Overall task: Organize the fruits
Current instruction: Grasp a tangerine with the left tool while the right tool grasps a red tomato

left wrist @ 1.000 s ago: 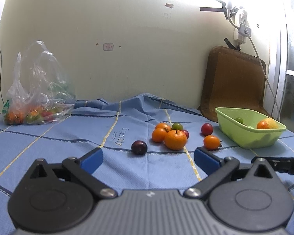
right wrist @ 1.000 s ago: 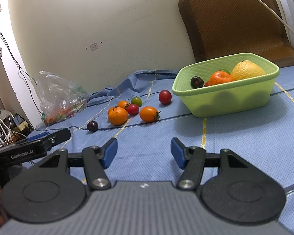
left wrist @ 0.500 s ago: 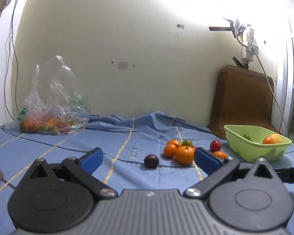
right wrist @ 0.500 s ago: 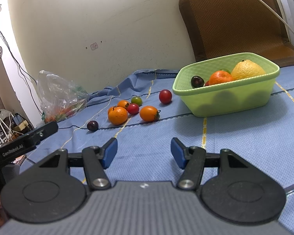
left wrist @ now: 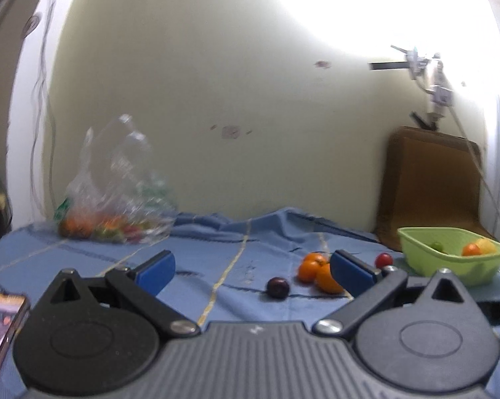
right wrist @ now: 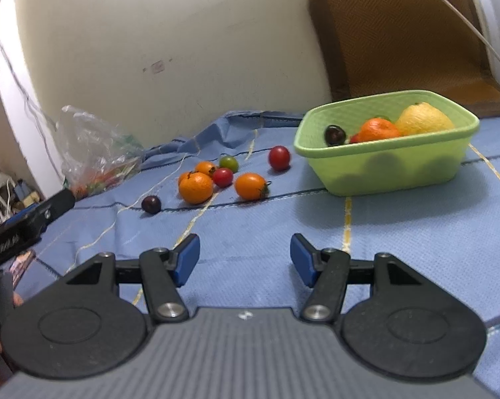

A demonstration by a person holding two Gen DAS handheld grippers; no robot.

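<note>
On the blue cloth [right wrist: 399, 242], a cluster of loose fruits [right wrist: 216, 179] lies just left of the green basket [right wrist: 393, 169] holding more fruit, well ahead of the right gripper [right wrist: 245, 261] and the left gripper [left wrist: 253, 267], both spread wide with nothing between their jaws.

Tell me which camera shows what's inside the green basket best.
The right wrist view. It looks down into the green basket, showing a dark plum, an orange and a yellow fruit. The left wrist view shows the basket far off, low and blurred, with little of its contents.
</note>
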